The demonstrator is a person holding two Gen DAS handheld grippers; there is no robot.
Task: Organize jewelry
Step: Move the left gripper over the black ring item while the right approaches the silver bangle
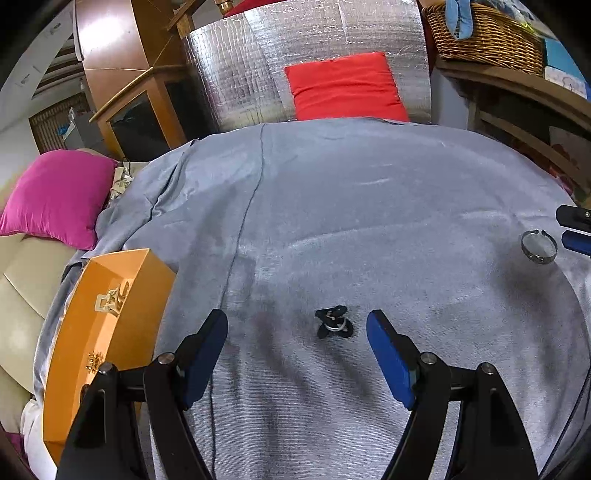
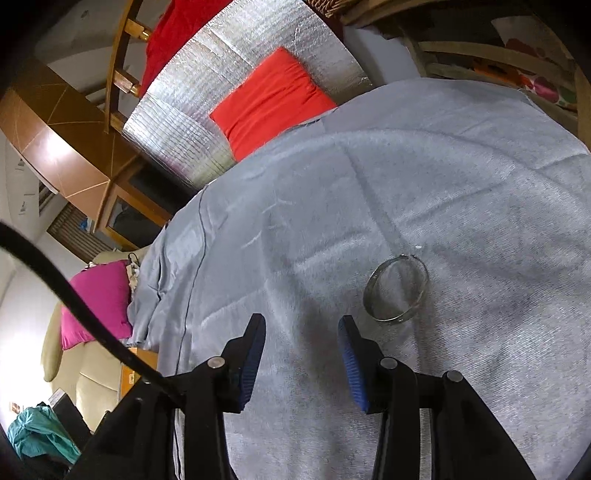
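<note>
A small black butterfly-shaped piece with a silver ring (image 1: pixel 333 322) lies on the grey cloth (image 1: pixel 351 206), just ahead of and between the tips of my open left gripper (image 1: pixel 297 325). An orange box (image 1: pixel 110 325) at the left holds gold jewelry (image 1: pixel 112 300). A silver open bangle (image 1: pixel 538 246) lies at the right; in the right wrist view the bangle (image 2: pixel 396 290) is just ahead and right of my open, empty right gripper (image 2: pixel 302 325). The right gripper's tips (image 1: pixel 576 229) show at the left view's right edge.
A pink cushion (image 1: pixel 59 197) lies left of the cloth, a red cushion (image 1: pixel 345 86) at the back against silver foil padding (image 1: pixel 236 74). A wicker basket (image 1: pixel 484 35) sits on a wooden shelf back right. A beige sofa (image 1: pixel 22 280) is at the left.
</note>
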